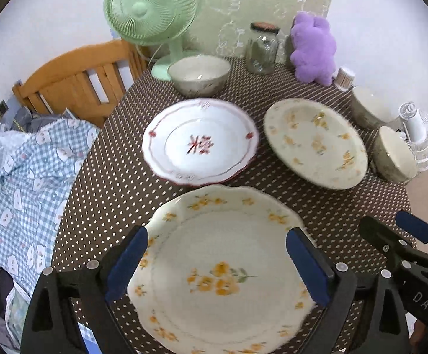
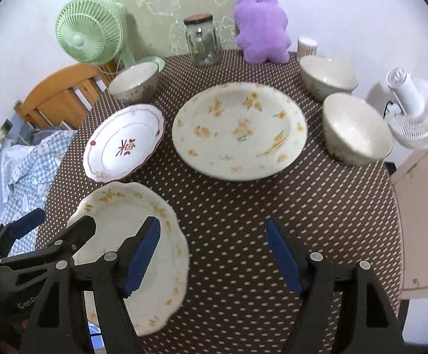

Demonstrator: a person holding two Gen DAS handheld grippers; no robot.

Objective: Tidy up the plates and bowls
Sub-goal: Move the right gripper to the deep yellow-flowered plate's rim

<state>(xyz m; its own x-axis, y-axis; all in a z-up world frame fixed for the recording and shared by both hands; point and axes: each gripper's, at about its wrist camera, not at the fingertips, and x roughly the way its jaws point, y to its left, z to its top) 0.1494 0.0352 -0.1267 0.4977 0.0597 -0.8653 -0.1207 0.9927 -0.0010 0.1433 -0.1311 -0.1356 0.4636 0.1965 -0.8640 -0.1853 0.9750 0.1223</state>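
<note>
Left wrist view: the left gripper (image 1: 217, 268), jaws spread wide and empty, hovers directly over the scalloped yellow-flowered plate (image 1: 223, 268) at the table's (image 1: 110, 183) near edge. The right gripper (image 2: 214, 259), also spread and empty, hangs beside that plate's right, so the left hand is nearer.

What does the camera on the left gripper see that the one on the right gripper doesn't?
Only the left view shows much of the checked cloth beside the table, and the scalloped yellow-flowered plate whole. Only the right view shows the two right-hand bowls clearly from above, and bare tablecloth between its fingers. Both share the red-patterned plate, round flowered plate, green fan, jar and purple toy.
</note>
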